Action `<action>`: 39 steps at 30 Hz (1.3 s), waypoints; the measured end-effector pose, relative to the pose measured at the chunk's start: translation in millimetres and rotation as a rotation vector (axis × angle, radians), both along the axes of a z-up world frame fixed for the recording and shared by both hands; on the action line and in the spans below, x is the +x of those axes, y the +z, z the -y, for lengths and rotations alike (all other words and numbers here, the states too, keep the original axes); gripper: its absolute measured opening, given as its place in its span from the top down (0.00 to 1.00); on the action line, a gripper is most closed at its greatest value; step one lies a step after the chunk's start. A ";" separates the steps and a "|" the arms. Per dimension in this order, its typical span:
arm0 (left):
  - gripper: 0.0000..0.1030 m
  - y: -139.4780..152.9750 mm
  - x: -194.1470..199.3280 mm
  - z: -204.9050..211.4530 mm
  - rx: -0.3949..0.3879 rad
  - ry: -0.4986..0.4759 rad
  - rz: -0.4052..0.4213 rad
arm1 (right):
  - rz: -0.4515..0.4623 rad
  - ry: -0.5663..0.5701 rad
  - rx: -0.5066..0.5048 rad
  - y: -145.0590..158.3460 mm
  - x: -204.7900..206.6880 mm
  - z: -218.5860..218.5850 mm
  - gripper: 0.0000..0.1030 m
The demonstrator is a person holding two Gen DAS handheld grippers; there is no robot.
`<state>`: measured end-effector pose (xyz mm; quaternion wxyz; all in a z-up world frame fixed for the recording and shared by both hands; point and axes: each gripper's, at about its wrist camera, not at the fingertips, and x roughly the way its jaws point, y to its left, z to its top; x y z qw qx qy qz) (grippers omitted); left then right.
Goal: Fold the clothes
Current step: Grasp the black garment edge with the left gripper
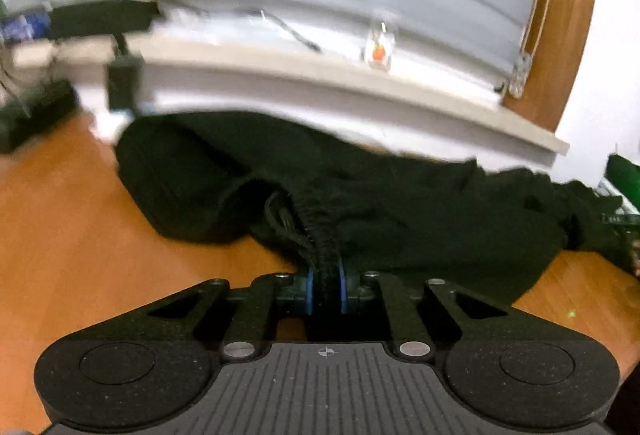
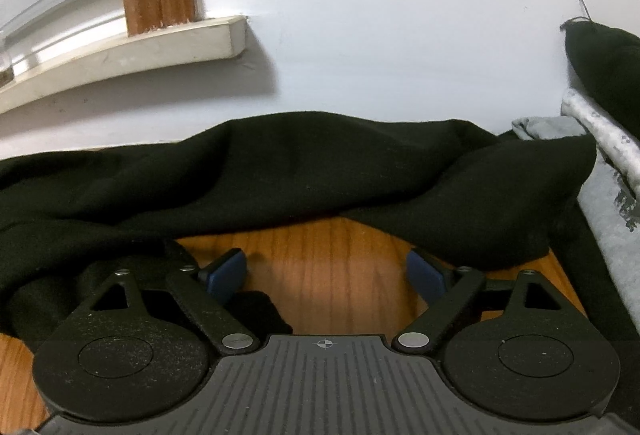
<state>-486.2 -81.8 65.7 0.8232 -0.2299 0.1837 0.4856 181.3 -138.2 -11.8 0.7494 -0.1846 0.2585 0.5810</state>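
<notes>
A black garment (image 1: 360, 195) lies bunched on the wooden table (image 1: 72, 227). My left gripper (image 1: 326, 287) is shut on its gathered elastic waistband (image 1: 320, 235), which rises from between the blue pads. In the right wrist view the same black garment (image 2: 280, 171) stretches across the table (image 2: 328, 267) in front of the wall. My right gripper (image 2: 326, 271) is open, its blue pads (image 2: 226, 271) wide apart over bare wood, with black cloth touching the left finger and lying close to the right one.
A white windowsill (image 1: 320, 75) with a small glass jar (image 1: 380, 47) runs behind the table. Dark equipment and cables (image 1: 100, 19) sit at the far left. A grey patterned cloth (image 2: 612, 203) and another dark cloth (image 2: 608, 71) lie at the right.
</notes>
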 end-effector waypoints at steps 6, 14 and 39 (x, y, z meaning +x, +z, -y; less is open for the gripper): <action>0.90 74.7 -91.4 15.3 0.124 0.132 -0.011 | -0.005 0.072 0.006 6.3 -12.4 13.0 0.16; 0.88 50.7 -151.0 8.6 -0.016 0.189 -0.047 | 0.026 0.172 0.045 22.1 -53.8 17.6 0.17; 0.81 15.8 -136.8 -1.7 -0.027 0.092 -0.017 | -0.021 1.166 -0.093 61.4 -530.5 -141.7 0.21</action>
